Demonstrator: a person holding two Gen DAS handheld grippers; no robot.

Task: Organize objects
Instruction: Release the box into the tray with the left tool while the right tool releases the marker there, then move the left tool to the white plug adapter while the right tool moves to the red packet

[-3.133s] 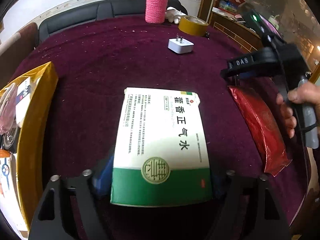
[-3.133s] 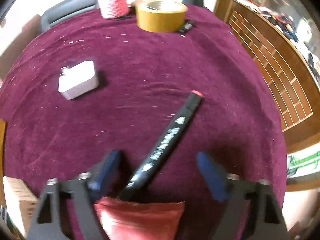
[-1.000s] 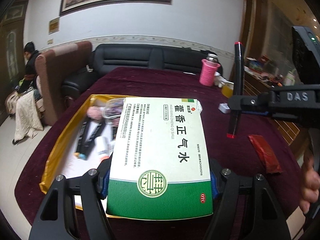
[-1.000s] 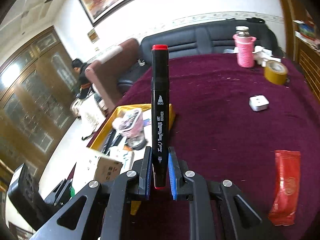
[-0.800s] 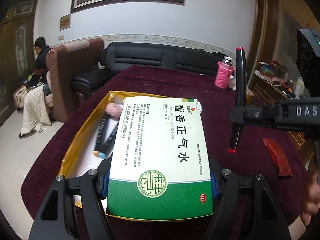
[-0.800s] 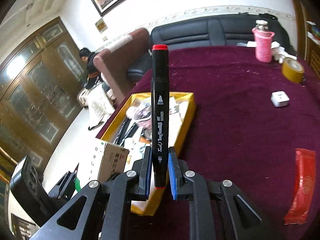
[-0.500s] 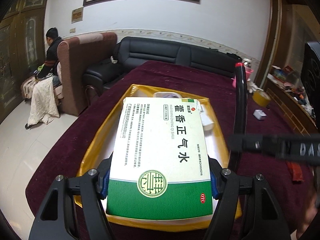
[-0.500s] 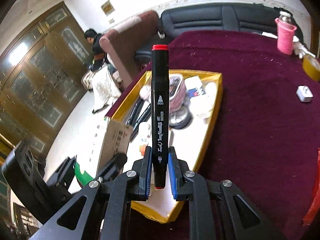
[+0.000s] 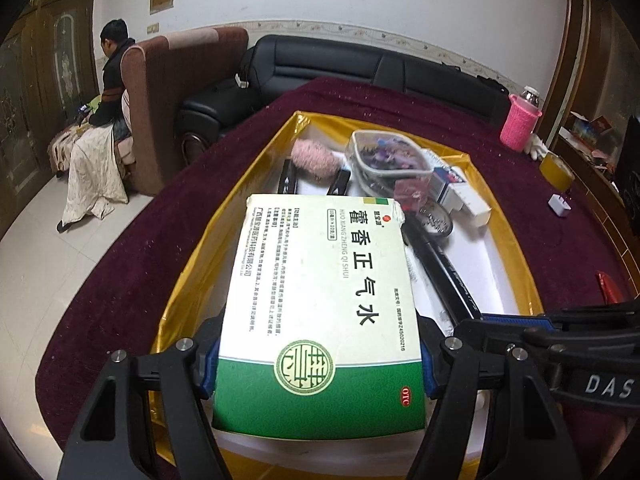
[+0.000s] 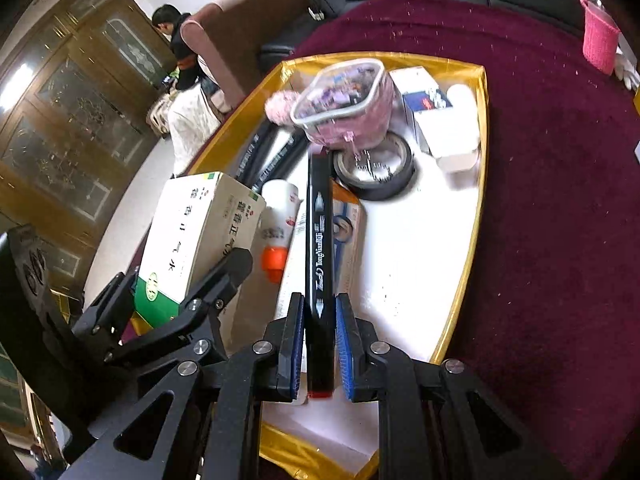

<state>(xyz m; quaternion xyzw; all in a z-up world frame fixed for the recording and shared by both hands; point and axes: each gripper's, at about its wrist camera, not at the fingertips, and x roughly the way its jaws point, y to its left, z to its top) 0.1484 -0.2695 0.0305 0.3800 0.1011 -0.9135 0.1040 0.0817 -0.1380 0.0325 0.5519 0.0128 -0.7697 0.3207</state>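
At the far left, off the counter, a seated person (image 9: 114, 76) occupies a brown armchair (image 9: 180, 92) beside a black sofa (image 9: 360, 72). The left gripper (image 9: 318, 360) has its fingers (image 9: 208, 356) clamped on the two long sides of a white-and-green medicine box (image 9: 324, 312), held above the near left part of the gold-rimmed tray (image 9: 520, 264). In the right wrist view that box (image 10: 192, 236) sits left of a white tube with an orange cap (image 10: 276, 228), which lies in the tray (image 10: 478, 184). The right gripper (image 10: 319, 344) holds a black marker (image 10: 319, 256) between its blue fingers (image 10: 345, 344), which are closed onto the barrel near its red end; the marker points away over the tray's white floor (whether its far tip touches anything cannot be told). Beyond the marker's far end lie a roll of black tape (image 10: 376, 168) and a clear pouch with pink trim (image 10: 348, 100), with a pink fuzzy item (image 10: 280, 108) just left of the pouch. Right of the pouch lies a white carton (image 10: 436, 120) against the tray's right wall. Further right, on the maroon counter (image 10: 560, 200), stand a pink-sleeved bottle (image 9: 520, 124), a roll of yellow tape (image 9: 556, 168) and a white plug adapter (image 9: 560, 206), all well apart from the tray. A red packet (image 9: 610, 292) lies near the right edge.
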